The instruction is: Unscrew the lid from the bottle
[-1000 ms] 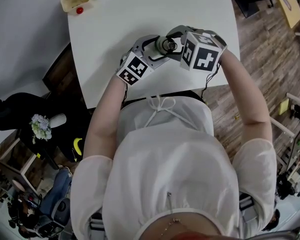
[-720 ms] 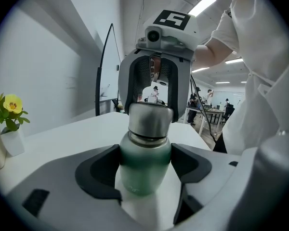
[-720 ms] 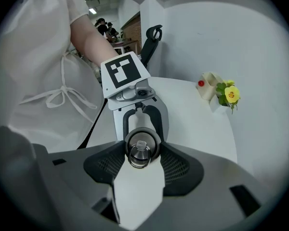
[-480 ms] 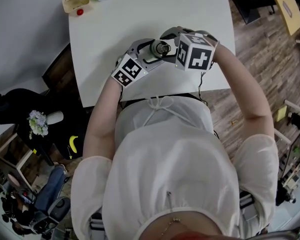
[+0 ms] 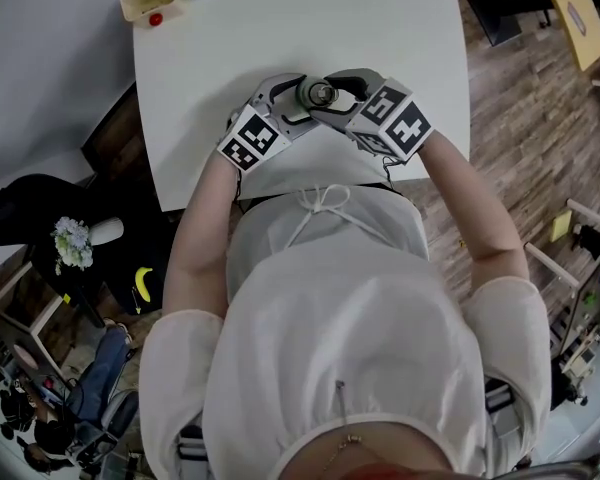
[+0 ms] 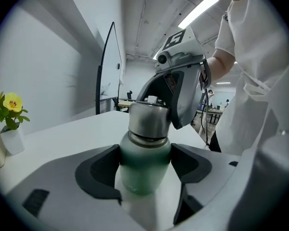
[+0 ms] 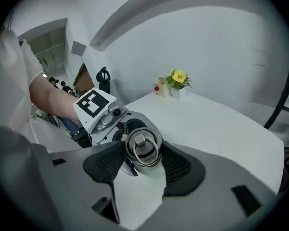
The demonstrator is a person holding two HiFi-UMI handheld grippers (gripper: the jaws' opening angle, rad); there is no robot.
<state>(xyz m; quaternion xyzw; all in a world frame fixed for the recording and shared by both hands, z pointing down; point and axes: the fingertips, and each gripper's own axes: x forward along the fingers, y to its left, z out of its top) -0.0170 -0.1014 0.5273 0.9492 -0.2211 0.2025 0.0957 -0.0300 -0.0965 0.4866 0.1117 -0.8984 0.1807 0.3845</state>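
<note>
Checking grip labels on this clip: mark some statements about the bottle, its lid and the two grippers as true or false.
1. The left gripper is clamped on the body of the green bottle. True.
2. The right gripper is closed on the steel lid. True.
3. The lid lies loose on the table. False: it sits on top of the bottle, between the right gripper's pads.
4. The yellow flower stands right beside the bottle. False: it is at the table's far corner, well apart from the bottle.
</note>
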